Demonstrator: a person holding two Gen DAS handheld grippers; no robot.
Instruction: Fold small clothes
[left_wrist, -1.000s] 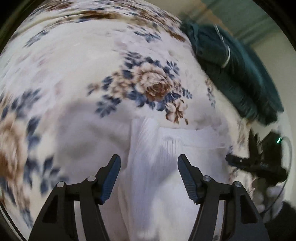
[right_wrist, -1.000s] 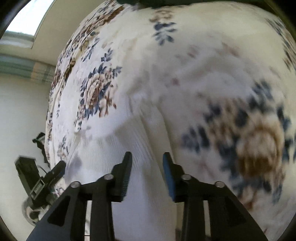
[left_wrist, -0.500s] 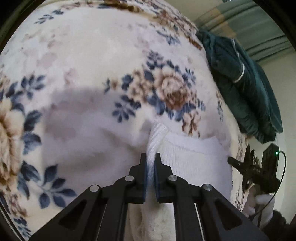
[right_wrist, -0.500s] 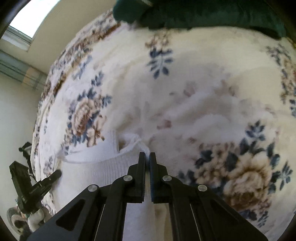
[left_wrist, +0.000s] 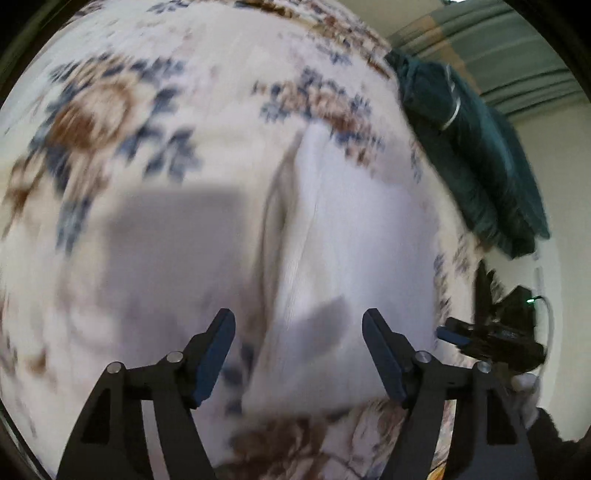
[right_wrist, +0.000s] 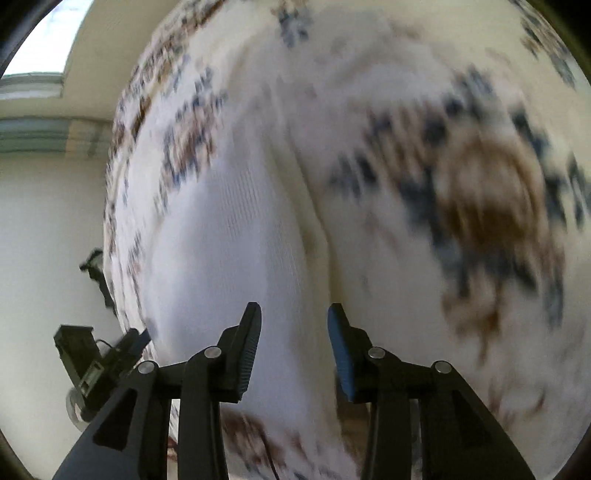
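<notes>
A small white ribbed garment (left_wrist: 343, 236) lies on a cream bedspread with blue and brown flowers (left_wrist: 110, 122). My left gripper (left_wrist: 298, 352) is open and empty just above the garment's near left part. In the right wrist view the same garment (right_wrist: 229, 251) lies under my right gripper (right_wrist: 294, 347), which is open and empty over its right edge. Each gripper shows at the edge of the other's view, the right gripper (left_wrist: 491, 339) and the left gripper (right_wrist: 99, 358). Both views are blurred.
A dark green folded cloth (left_wrist: 469, 147) lies at the far right of the bed. The bed's edge (right_wrist: 114, 236) and a pale wall are at the left of the right wrist view. Striped curtains (left_wrist: 517, 55) hang behind.
Half a second ago both grippers were shut on the garment's top edge. Now both are open and have let it go. The garment lies longer ahead of them.
</notes>
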